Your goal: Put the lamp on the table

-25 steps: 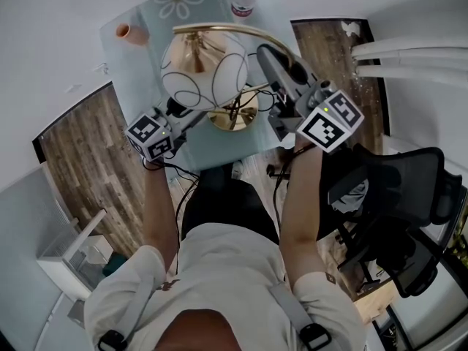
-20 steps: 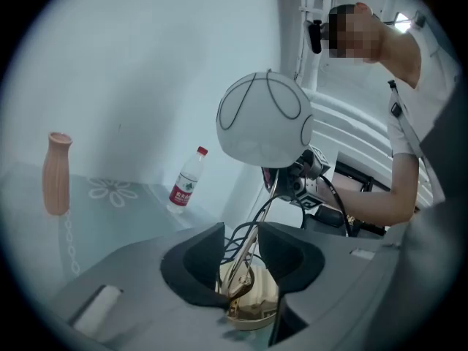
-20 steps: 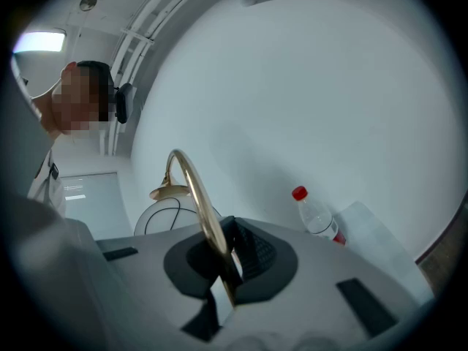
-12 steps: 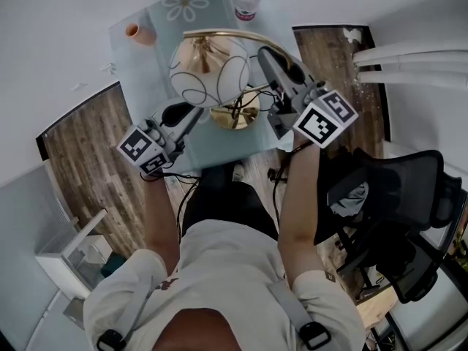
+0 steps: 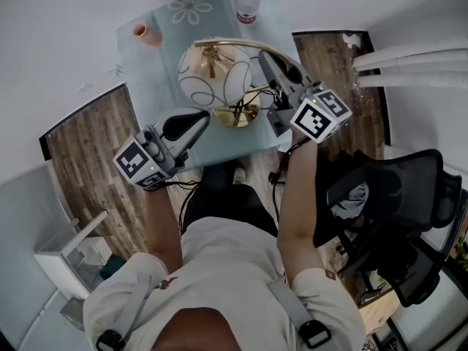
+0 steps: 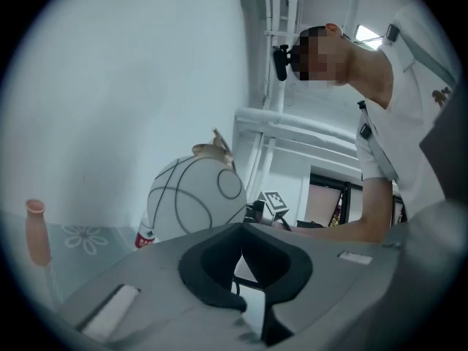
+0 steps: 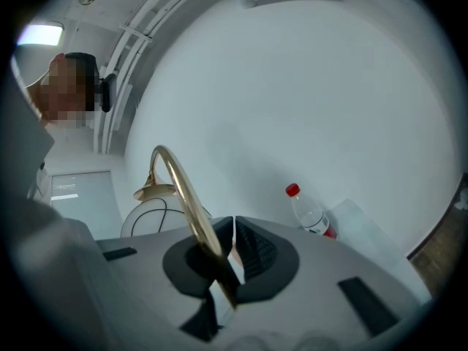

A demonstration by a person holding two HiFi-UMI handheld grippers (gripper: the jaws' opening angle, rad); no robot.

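Observation:
The lamp stands on the glass table (image 5: 157, 64). It has a white globe shade (image 5: 216, 79) with black line loops, a gold round base (image 5: 238, 115) and an arched gold stem (image 5: 241, 46). My right gripper (image 5: 269, 58) holds the stem (image 7: 183, 196) between its jaws (image 7: 230, 225), which are starting to open. My left gripper (image 5: 203, 117) is shut and empty, off the shade to the lower left, above the table's near edge. In the left gripper view the shut jaws (image 6: 241, 229) point past the shade (image 6: 194, 196).
A clear bottle with a red cap (image 5: 248, 2) and a small pink vase (image 5: 146, 34) stand at the table's far side. A black office chair (image 5: 395, 210) is at the right, a white shelf (image 5: 73, 262) at the lower left. Wood floor flanks the table.
My left gripper has closed and drawn back from the lamp shade toward the lower left. The right gripper has stayed on the stem.

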